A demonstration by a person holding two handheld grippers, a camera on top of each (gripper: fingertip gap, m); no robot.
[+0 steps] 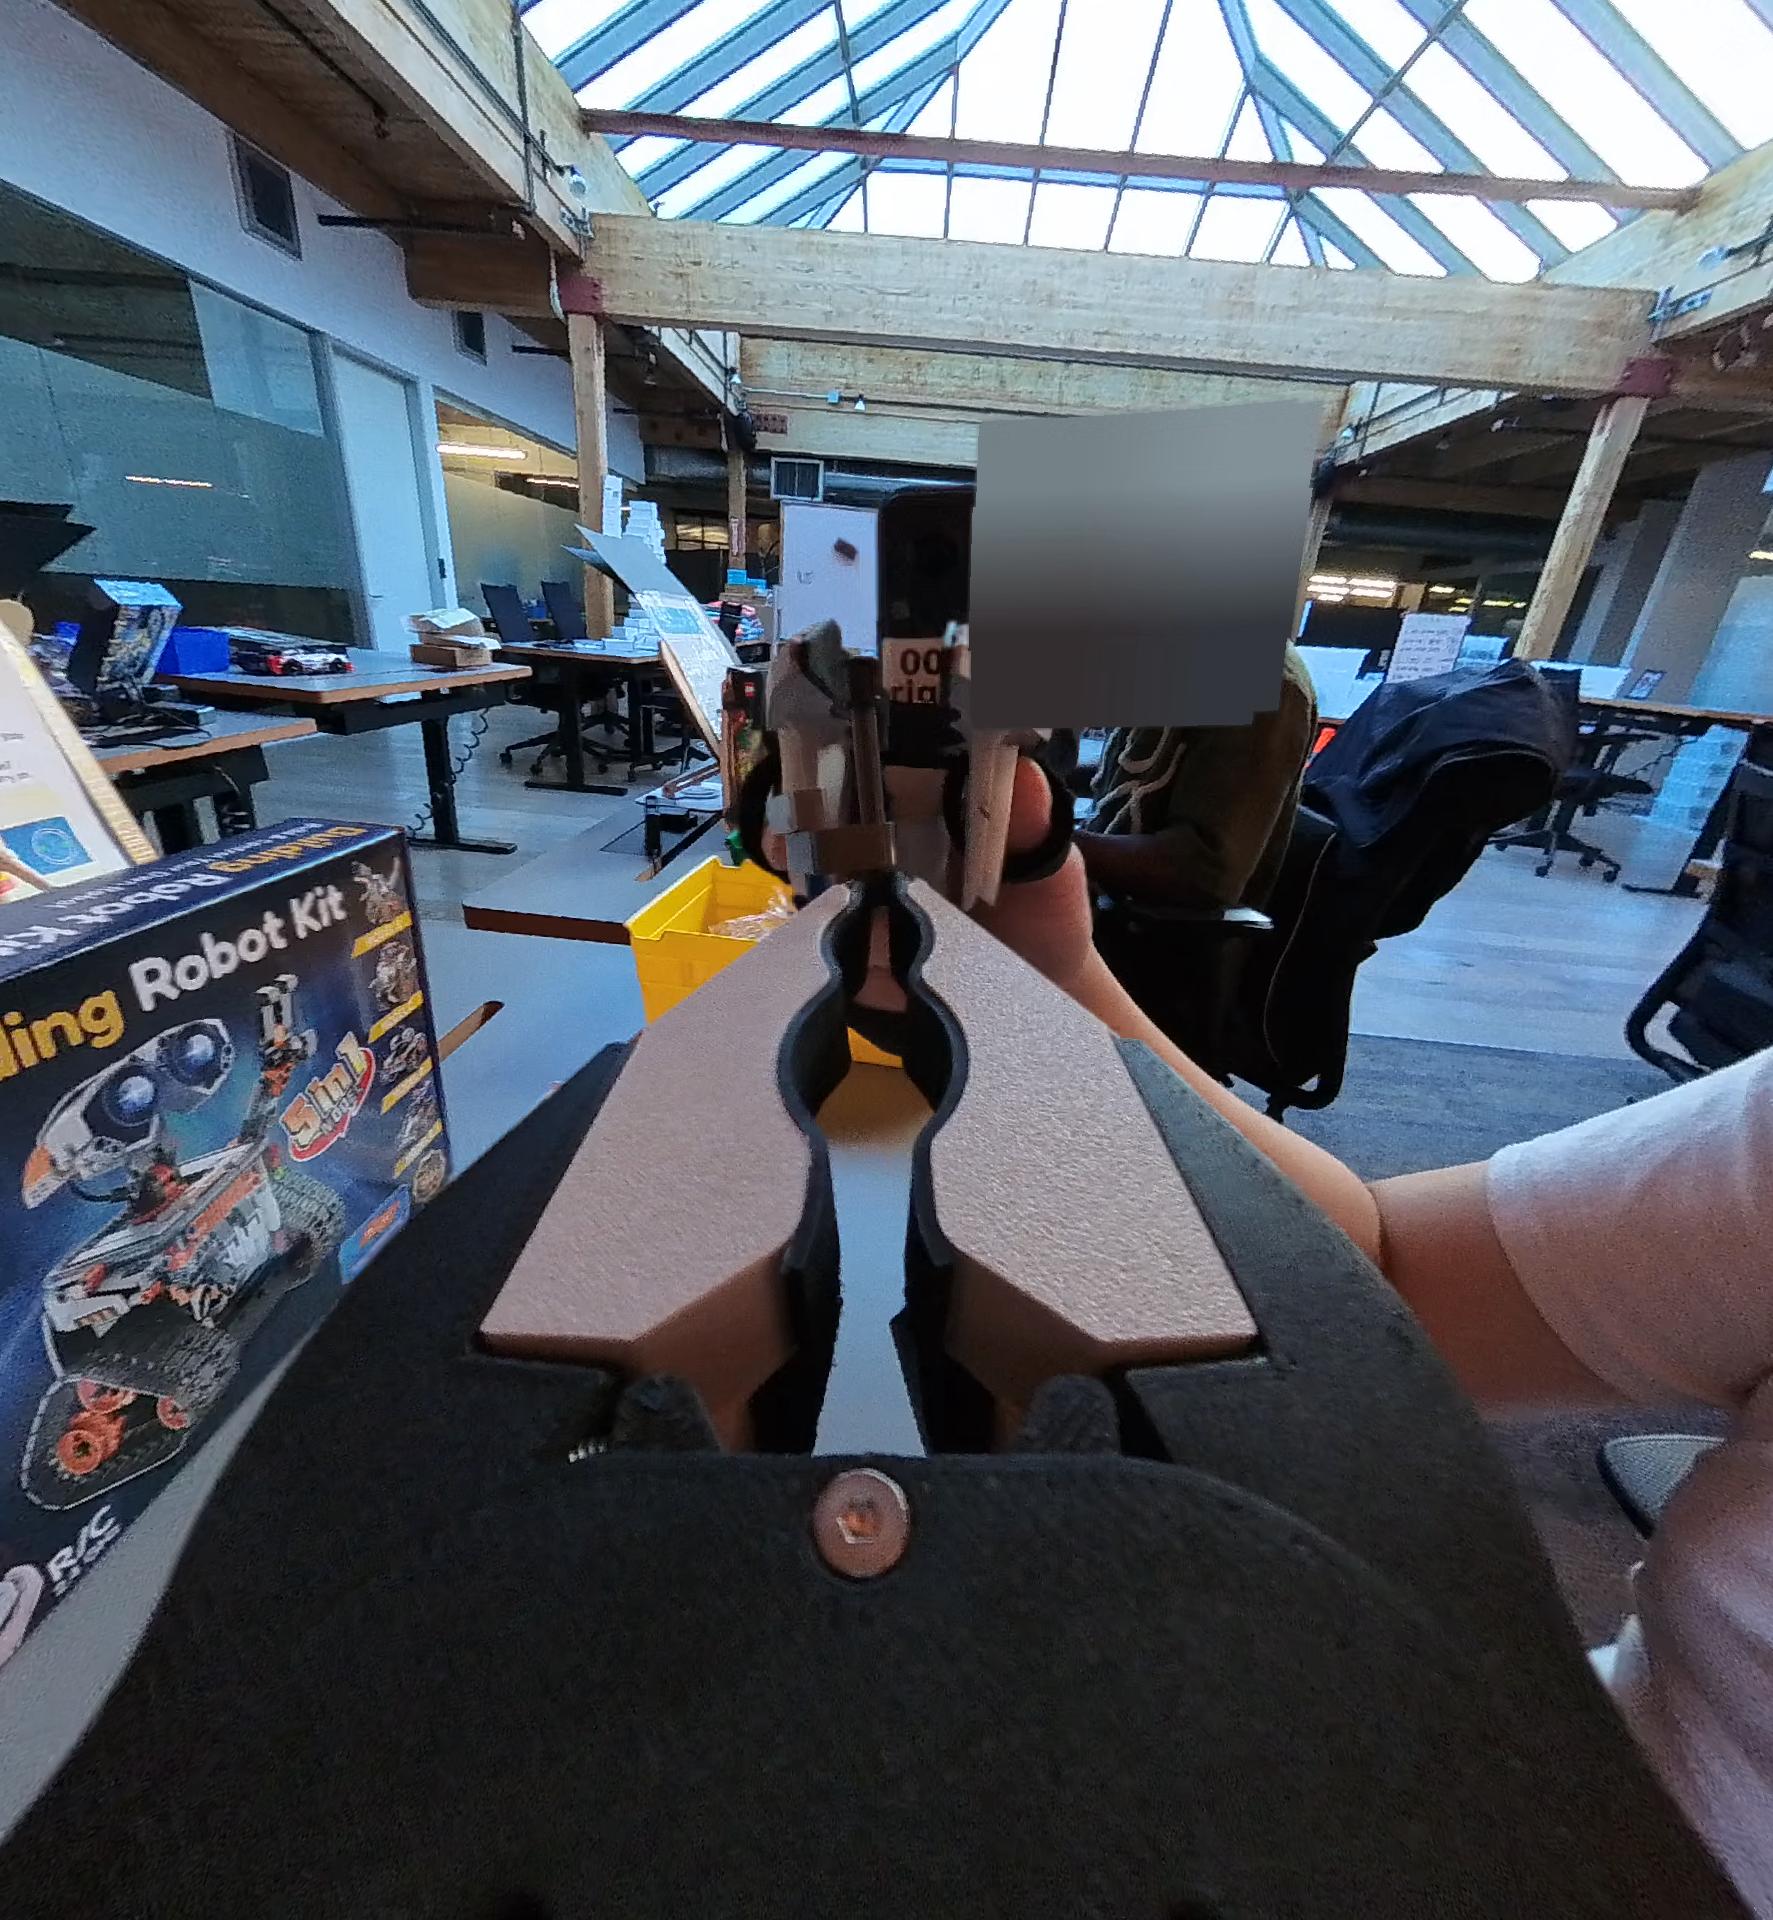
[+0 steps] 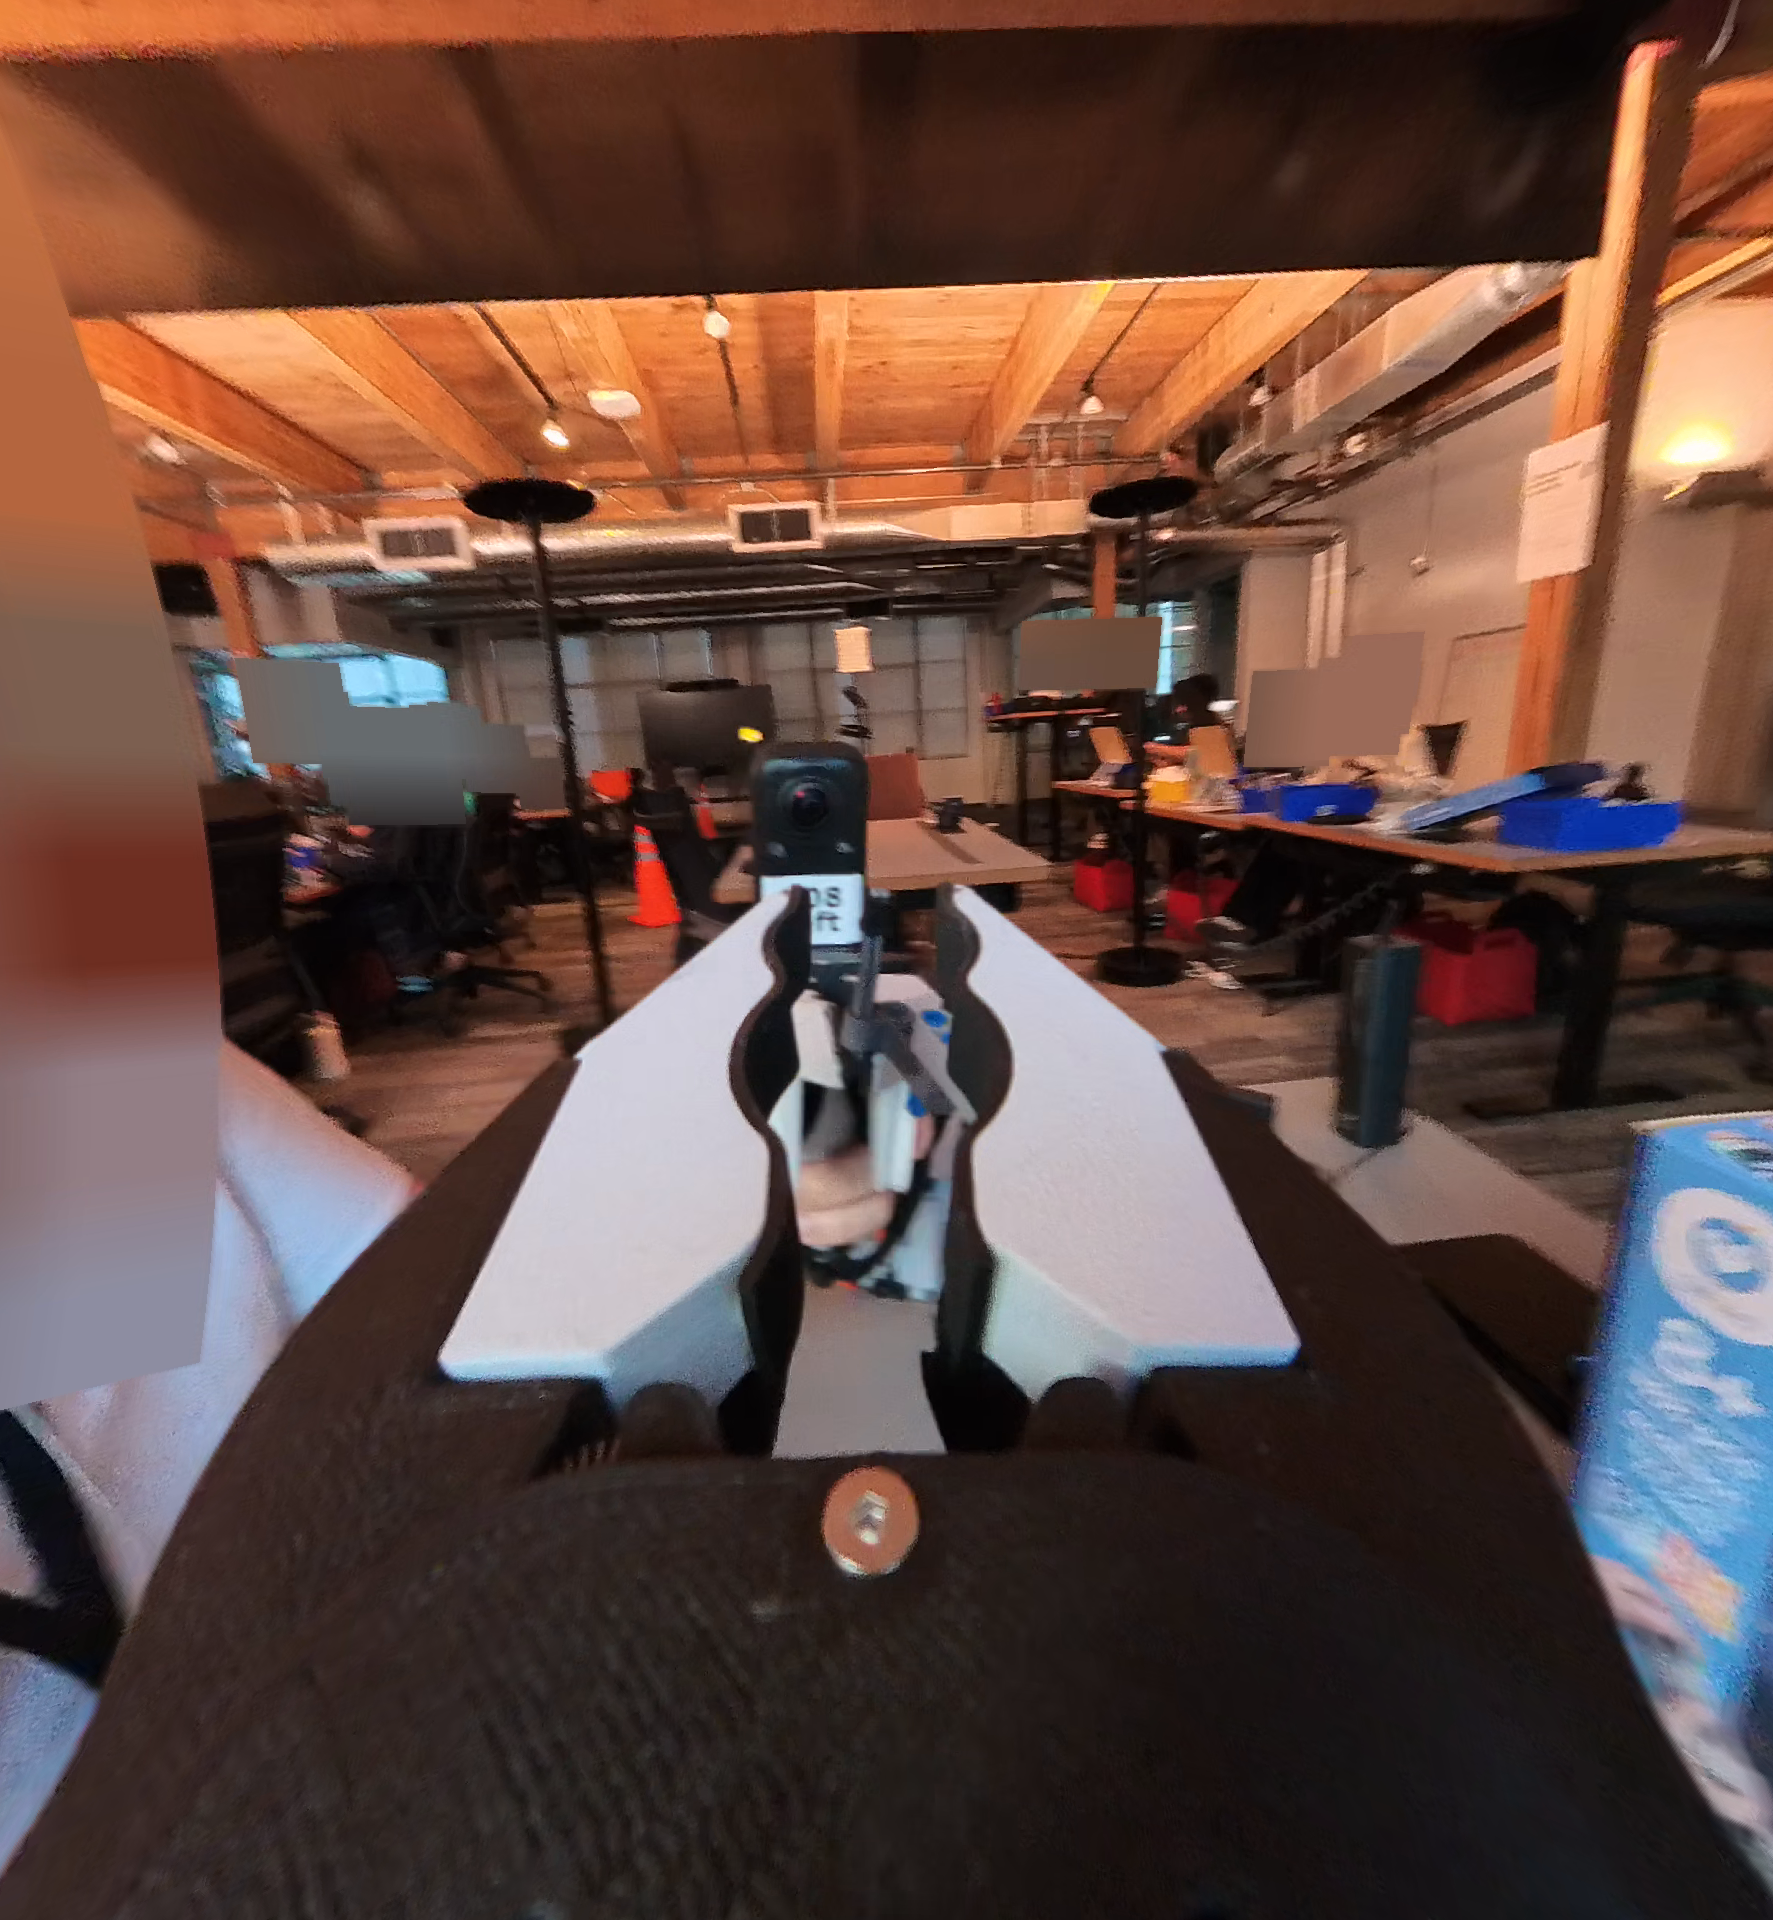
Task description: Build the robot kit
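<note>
Two grippers face each other above the bench (image 1: 549,987). Left gripper (image 1: 871,902): jaws nearly closed, tips pinching the bottom of a small grey-and-brown brick assembly (image 1: 840,769). Right gripper (image 2: 866,920): jaws slightly apart around the same assembly; grip unclear. Robot kit box (image 1: 165,1143) stands left; yellow bin (image 1: 684,935) behind.

The toy box (image 1: 165,1195) is cut off left; the blue box (image 2: 1723,1455) is blurred.
</note>
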